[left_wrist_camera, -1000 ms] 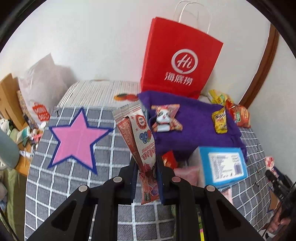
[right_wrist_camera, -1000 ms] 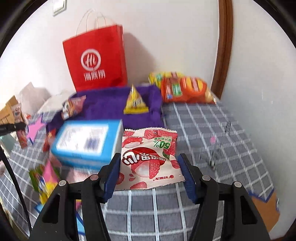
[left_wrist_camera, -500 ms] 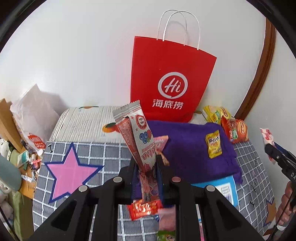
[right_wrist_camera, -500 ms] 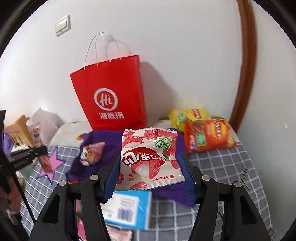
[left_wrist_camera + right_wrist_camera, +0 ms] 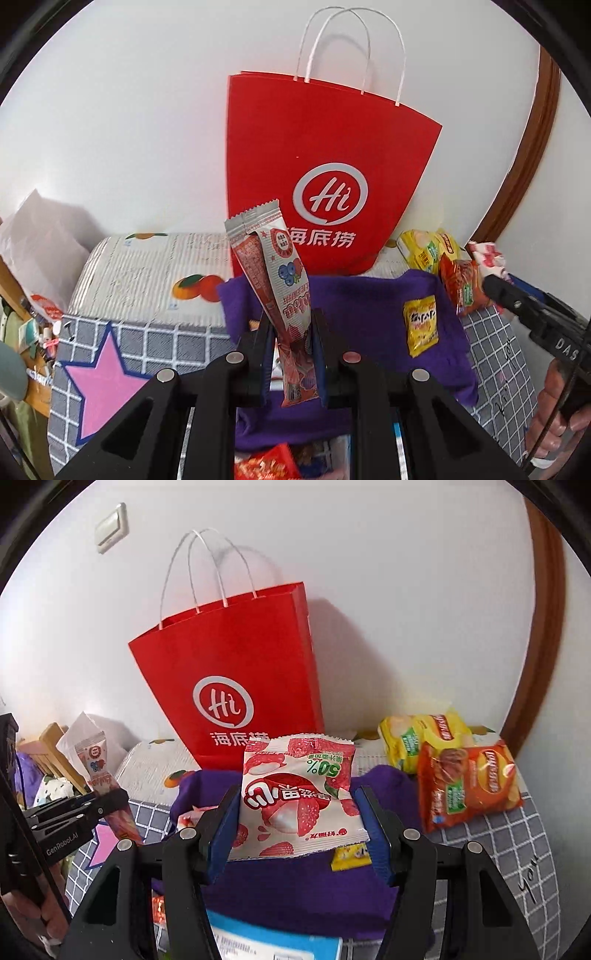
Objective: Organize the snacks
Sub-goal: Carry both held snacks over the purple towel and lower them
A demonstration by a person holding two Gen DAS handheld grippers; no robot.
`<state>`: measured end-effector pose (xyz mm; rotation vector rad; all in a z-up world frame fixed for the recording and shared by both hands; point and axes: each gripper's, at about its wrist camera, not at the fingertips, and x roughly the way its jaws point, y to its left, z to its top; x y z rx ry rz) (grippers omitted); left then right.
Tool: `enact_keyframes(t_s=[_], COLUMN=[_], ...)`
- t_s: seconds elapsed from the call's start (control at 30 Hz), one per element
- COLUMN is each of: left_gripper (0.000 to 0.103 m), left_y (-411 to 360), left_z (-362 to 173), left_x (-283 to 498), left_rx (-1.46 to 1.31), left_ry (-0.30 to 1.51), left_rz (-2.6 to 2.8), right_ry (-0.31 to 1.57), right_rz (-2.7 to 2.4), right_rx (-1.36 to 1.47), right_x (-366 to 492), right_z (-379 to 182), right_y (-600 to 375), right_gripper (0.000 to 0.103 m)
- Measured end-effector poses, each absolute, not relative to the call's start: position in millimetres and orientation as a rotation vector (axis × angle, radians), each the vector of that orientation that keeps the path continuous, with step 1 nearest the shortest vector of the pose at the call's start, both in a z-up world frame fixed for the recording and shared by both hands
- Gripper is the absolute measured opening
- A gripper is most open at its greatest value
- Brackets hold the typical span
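While both packets are held aloft in front of the red paper carrier bag with white cord handles (image 5: 325,177), the step in hand is judged to be carriage to the bag mouth for deposit.

The left hand-held gripper (image 5: 290,354) is clamped on a long red-and-silver foil stick packet printed with berries (image 5: 275,291), held near its lower end so that the sealed top leans up and to the left. The right hand-held gripper (image 5: 297,823) is clamped across the two side edges of a flat white-and-red lychee sweet packet (image 5: 295,794).

For a clean deposit:
- Each packet should be raised above the bag rim before it is moved forward, since the handles stand over the opening.
- Pressure on the lychee packet should be kept light; the film is judged likely to buckle.
- One packet at a time should be released, as the mouth looks narrow.

Items counted on the bed:
- One purple cloth (image 5: 295,890), spread before the bag.
- One small yellow sachet (image 5: 421,325), lying on the cloth.
- Two crisp bags near the wall: one yellow (image 5: 421,738), one orange (image 5: 469,782).
- One blue-and-white carton (image 5: 273,941), partly cut off.
- One pink star shape (image 5: 107,384), on the grey checked cover.
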<state>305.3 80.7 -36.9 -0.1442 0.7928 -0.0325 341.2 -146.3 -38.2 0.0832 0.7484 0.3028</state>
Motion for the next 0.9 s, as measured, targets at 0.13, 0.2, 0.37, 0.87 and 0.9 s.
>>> enact_keyframes(t_s=[0.13, 0.2, 0.37, 0.87, 0.9], left_gripper=[0.018, 0.018, 0.018, 0.018, 0.018], left_y=[76.8, 77.5, 78.5, 71.8, 70.7], left_z=[-48.0, -57.9, -77.9, -95.5, -95.3], left_x=[319.3, 324.8, 337.8, 344.2, 344.0], left_rx=[-0.150, -0.157, -0.151, -0.154, -0.151], left_ry=[0.801, 0.812, 0.862, 0.913, 0.913], left_rz=[-0.035, -0.037, -0.027, -0.064, -0.067], right_ry=[0.772, 0.826, 0.905, 1.018, 1.022], right_rz=[0.324, 0.319, 0.328, 0.370, 0.371], right_rx=[0.096, 0.083, 0.047, -0.076, -0.085], right_x=[355.5, 366.5, 380.4, 382.8, 382.9], right_z=[-59.7, -72.1, -95.4, -128.2, -129.5], right_y=[-149.9, -150.5, -150.2, -126.9, -125.8], right_gripper=[0.061, 0.061, 0.061, 0.061, 0.061])
